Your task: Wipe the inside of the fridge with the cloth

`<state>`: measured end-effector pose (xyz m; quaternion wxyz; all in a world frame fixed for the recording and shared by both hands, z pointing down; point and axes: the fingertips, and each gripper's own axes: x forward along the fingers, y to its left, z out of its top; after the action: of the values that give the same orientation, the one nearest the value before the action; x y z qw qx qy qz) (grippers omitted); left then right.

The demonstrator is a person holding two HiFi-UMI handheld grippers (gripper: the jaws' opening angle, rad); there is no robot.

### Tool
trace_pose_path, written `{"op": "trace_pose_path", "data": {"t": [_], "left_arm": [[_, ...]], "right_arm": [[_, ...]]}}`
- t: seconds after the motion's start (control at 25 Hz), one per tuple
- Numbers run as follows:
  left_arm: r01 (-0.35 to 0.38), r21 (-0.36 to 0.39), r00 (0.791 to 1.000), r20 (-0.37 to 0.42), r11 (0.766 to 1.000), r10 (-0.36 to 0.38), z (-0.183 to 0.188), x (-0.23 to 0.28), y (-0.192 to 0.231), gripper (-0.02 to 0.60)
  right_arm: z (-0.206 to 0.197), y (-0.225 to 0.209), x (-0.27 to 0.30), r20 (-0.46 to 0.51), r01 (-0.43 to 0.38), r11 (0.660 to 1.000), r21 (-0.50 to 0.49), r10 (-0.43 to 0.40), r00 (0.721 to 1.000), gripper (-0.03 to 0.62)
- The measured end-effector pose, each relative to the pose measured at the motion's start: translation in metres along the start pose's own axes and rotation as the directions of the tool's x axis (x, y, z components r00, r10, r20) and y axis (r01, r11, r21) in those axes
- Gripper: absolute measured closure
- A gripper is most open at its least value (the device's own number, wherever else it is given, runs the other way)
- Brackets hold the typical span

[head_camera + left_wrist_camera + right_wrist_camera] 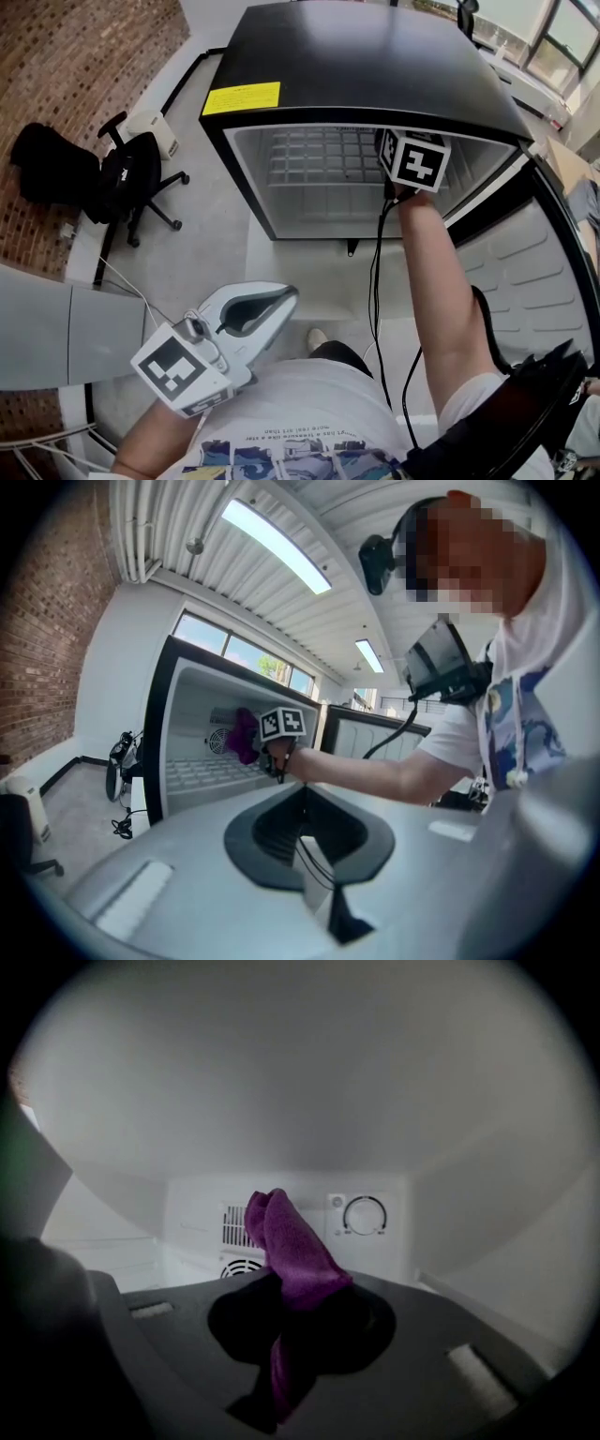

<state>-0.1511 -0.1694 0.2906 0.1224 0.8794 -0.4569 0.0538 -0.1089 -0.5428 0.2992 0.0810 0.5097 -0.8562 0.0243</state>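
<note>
A purple cloth [295,1251] stands up from the fingers of the right gripper [286,1321], which are clamped on its lower part, with a tail of fabric hanging below them. The cloth is held up in the air inside the one black fridge [356,66], in front of its white back wall and not clearly touching it.

Only the right gripper view shows that wall's fittings: one round thermostat dial [365,1215], one slotted vent [236,1227] and one circular fan grille [246,1267] beneath it. The head view shows instead a single wire shelf [319,155] on the cabinet floor, a yellow label [242,97] on the fridge top and the open door [534,253] swung out to the right. A black cable [377,272] trails from the extended right arm.

The left gripper [286,298], the second of the two, is held low by the person's shirt, well apart from the fridge. Its fingers are closed together with nothing between them. Its own view takes in the reaching arm, the cloth at the fridge mouth and two ceiling strip lights [277,546]. One black office chair [136,178] stands on the floor by the brick wall [66,56].
</note>
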Motion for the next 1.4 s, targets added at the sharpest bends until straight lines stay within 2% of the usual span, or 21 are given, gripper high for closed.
{"op": "trace_pose_path", "data": {"t": [0.36,0.64,0.92,1.08,1.4], "left_arm": [[0.024,-0.008,1.000,0.004,1.000,-0.024,0.001,0.003,-0.008,0.575],[0.021,-0.016,1.000,0.012,1.000,-0.020,-0.003,-0.002,-0.011,0.576],[0.014,-0.023,1.000,0.010,1.000,-0.013,-0.006,-0.005,-0.007,0.577],[0.026,-0.030,1.000,0.012,0.999,-0.026,-0.007,-0.007,-0.010,0.576],[0.063,-0.030,0.998,0.014,0.998,-0.062,-0.010,-0.014,-0.018,0.575]], "right_arm": [[0.002,-0.055,-0.019,0.001,0.203,0.979,-0.002,-0.203,0.979,0.540],[0.005,-0.063,-0.030,0.065,0.268,0.961,0.063,-0.272,0.960,0.540],[-0.005,-0.066,-0.026,0.024,0.300,0.952,0.062,-0.301,0.953,0.540],[0.004,-0.065,-0.034,0.053,0.318,0.947,0.046,-0.320,0.946,0.540],[0.009,-0.075,-0.077,0.094,0.401,0.914,0.059,-0.405,0.909,0.540]]}}
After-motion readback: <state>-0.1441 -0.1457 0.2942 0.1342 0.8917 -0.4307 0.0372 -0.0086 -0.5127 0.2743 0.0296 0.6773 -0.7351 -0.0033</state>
